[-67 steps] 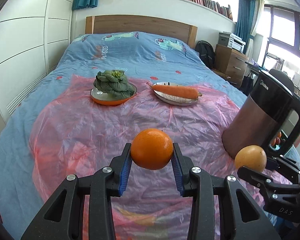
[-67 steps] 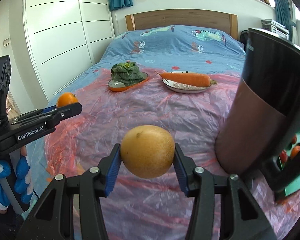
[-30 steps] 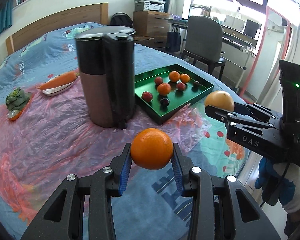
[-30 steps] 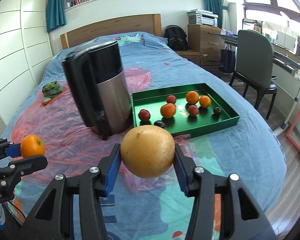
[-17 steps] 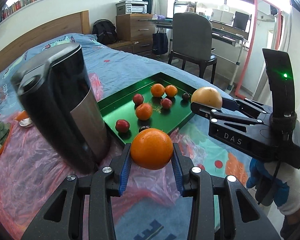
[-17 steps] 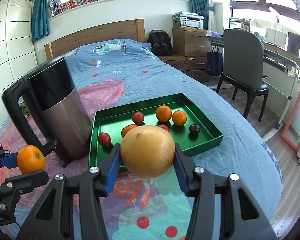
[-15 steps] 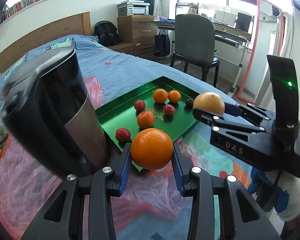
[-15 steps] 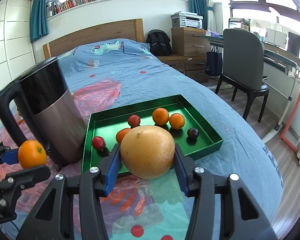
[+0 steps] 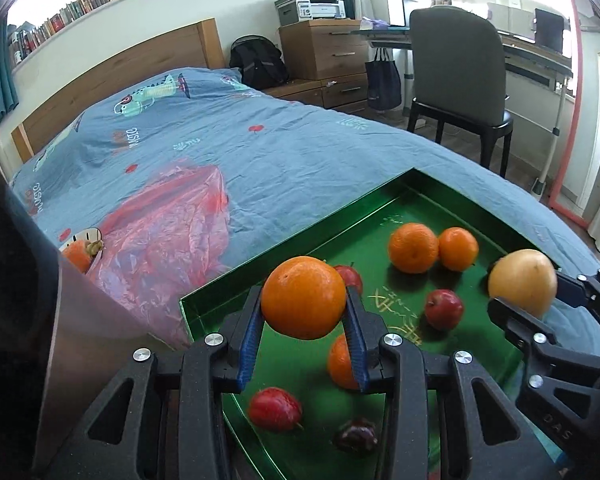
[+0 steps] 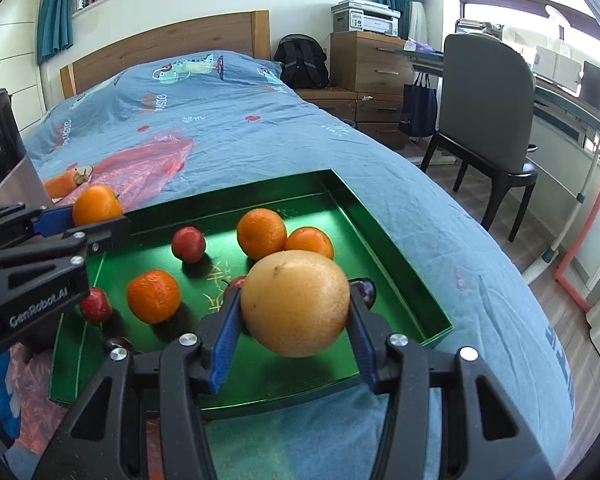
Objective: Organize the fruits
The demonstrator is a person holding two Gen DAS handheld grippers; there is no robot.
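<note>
Your left gripper (image 9: 304, 342) clamps an orange (image 9: 303, 297) between its blue pads, the dimpled stem end turned up and slightly left; the fruit is nearly round, so no long axis shows. It hangs above the near-left part of the green tray (image 9: 300, 240), clear of the tray floor. Your right gripper (image 10: 296, 344) is closed on a bigger yellow citrus (image 10: 295, 303), stem dimple up, held over the tray's near edge.

Inside the tray lie two touching tangerines (image 10: 261, 233) toward the far side, another tangerine (image 10: 153, 297) near the left, small red fruits (image 10: 188, 243) and dark plums (image 9: 356, 435). The kettle (image 9: 28, 320) stands just left of the tray on pink plastic sheet (image 9: 168, 236), over the blue bedspread (image 9: 260, 148).

Half a second ago both fruits hung short of the tray; now both are over it, and the kettle has slid to the left edge of your left view.
</note>
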